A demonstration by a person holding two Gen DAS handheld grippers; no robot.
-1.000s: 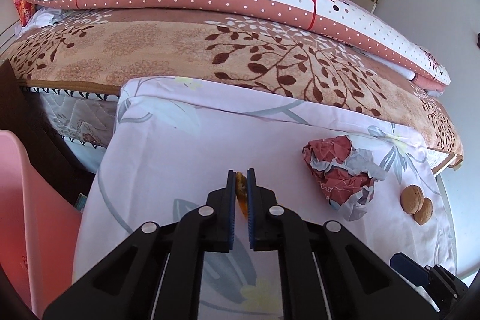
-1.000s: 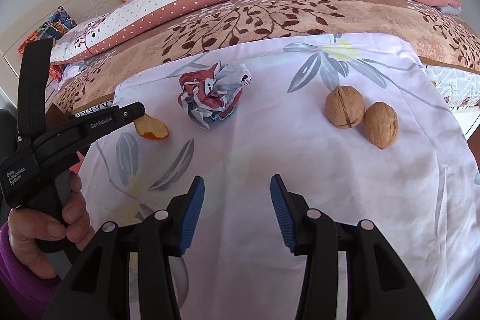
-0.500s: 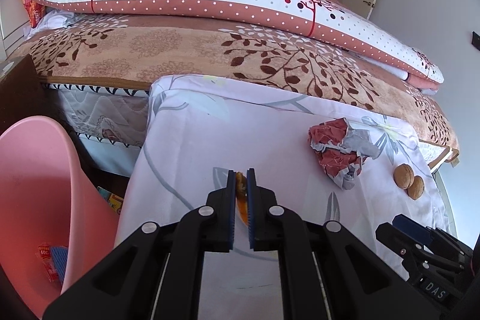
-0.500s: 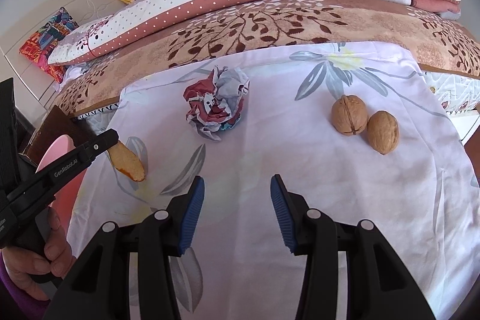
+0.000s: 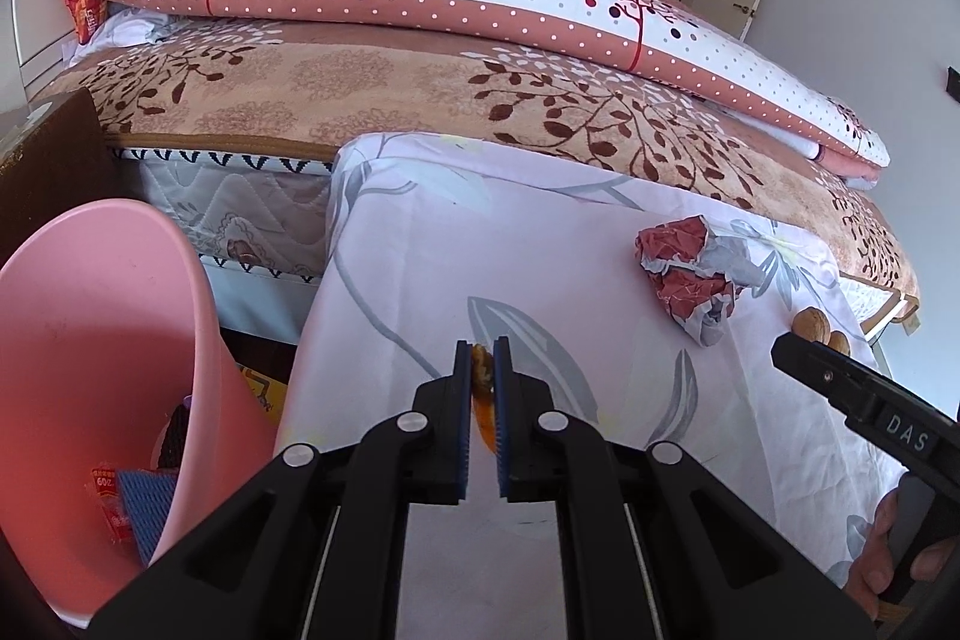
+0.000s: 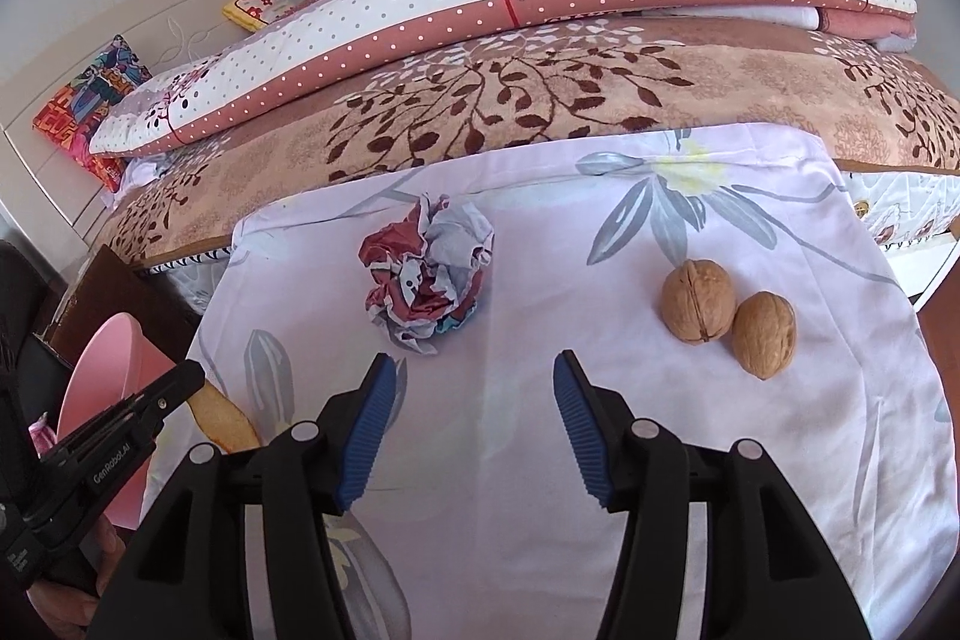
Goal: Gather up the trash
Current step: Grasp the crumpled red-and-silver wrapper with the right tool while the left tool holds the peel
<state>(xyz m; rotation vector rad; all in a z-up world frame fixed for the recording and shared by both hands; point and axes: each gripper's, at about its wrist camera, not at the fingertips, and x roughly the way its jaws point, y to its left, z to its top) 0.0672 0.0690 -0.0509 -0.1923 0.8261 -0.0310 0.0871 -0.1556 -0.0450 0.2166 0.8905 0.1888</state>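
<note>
Between the left gripper's (image 5: 481, 361) pinching pads sits the orange fruit-peel scrap (image 5: 483, 400); carry it fully over the pink plastic bin (image 5: 78, 340) before releasing, right gripper (image 6: 474, 388) spread idle

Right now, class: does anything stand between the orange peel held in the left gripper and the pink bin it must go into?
Nothing visible does. The left gripper holds the orange peel above the flowered cloth; the pink bin stands open to its left, below the cloth's edge, with only air between.
</note>
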